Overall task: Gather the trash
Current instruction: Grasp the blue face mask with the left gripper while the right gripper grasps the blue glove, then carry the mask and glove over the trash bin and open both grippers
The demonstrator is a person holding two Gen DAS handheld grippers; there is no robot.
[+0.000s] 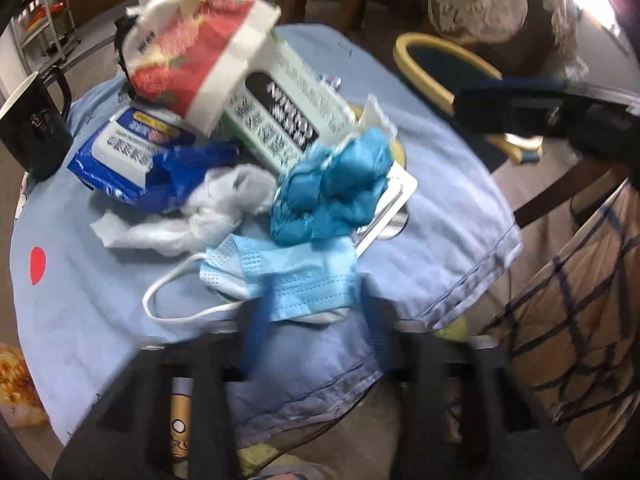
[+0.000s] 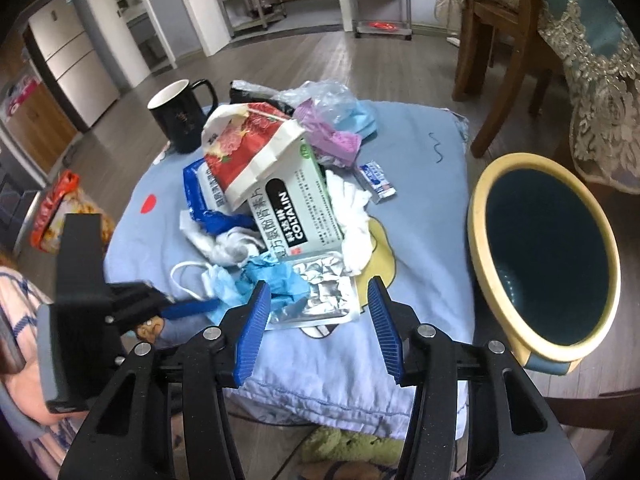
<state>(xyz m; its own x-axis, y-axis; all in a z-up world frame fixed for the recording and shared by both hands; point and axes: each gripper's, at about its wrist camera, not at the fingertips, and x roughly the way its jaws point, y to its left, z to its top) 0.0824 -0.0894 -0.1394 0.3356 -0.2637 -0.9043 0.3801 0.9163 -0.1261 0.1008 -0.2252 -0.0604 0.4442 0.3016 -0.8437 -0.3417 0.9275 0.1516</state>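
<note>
Blue-clothed table [image 2: 420, 200], perhaps kitchen behind

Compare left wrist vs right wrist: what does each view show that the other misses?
Left wrist only: the pale blue surgical mask fully spread with its white ear loop, and the right hand-held gripper entering from the side.

Right wrist only: the inside of the yellow-rimmed dark blue bin, the purple crumpled wrapper, the silver foil blister pack, and the left hand-held gripper.

Both: the black ceramic mug, red-and-white paper bag, green-white COLTALIN box, and crumpled teal plastic wrapper.
</note>
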